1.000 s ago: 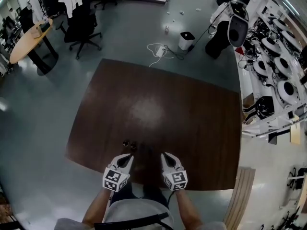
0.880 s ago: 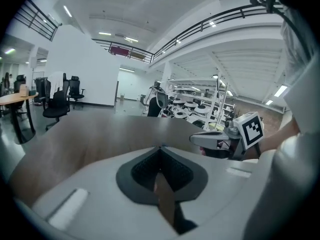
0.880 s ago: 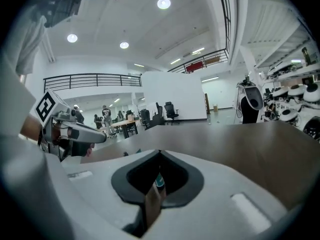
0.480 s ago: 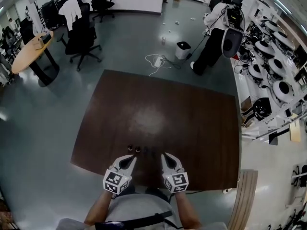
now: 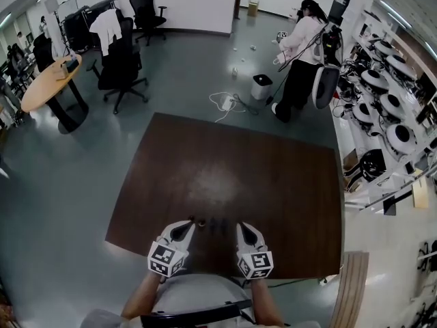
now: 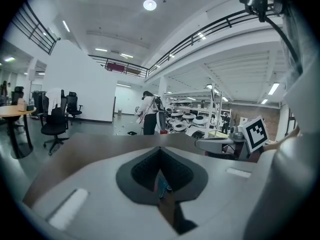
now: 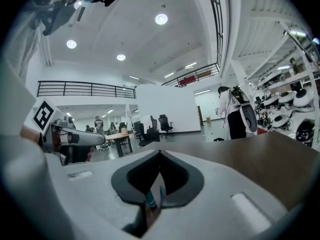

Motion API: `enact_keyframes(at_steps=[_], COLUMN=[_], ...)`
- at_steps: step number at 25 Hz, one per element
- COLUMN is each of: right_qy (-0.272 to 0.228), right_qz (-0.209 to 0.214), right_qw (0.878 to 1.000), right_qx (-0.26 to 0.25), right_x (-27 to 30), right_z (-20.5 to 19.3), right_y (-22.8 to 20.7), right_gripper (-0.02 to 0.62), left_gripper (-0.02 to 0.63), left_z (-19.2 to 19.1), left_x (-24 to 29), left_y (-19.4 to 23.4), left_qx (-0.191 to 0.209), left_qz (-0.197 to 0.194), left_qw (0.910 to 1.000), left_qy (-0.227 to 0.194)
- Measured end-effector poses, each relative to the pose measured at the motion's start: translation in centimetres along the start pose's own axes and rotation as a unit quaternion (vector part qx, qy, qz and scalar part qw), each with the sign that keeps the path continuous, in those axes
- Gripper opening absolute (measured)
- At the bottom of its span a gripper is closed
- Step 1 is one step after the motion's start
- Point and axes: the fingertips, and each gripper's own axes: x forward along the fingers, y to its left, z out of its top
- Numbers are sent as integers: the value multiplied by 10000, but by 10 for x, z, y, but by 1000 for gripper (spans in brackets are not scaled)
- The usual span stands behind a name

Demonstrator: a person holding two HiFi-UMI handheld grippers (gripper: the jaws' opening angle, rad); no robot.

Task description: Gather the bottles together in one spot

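Several small dark bottles stand in a short row near the front edge of the brown table, too small to tell apart. My left gripper hovers just left of the row and my right gripper just right of it. The left gripper view has its jaws meeting at the tips, with a bluish bottle showing low through the gap behind them. In the right gripper view the right gripper is also shut, with a teal-capped bottle below. Neither holds anything.
A person in a white top stands past the table's far side beside a white bin and floor cables. Office chairs and a round wooden table are at the left, equipment shelves on the right.
The head view has drawn back, so the table and bottles sit lower in it, closer to the gripper tips. The person at the far end has stepped left into fuller view. Both grippers stay shut.
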Motion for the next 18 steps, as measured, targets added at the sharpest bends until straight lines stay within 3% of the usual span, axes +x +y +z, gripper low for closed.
enact_keyframes(at_steps=[18], right_qy=[106], right_qz=[81], right_qw=[9996], right_qx=[-261], right_x=[7], right_z=[-1], right_y=[0], right_gripper=[2], left_gripper=[2], left_z=[-6], left_x=[8], left_y=[2], left_qx=[-82], left_qz=[-6], left_qw=[10000], left_qy=[32])
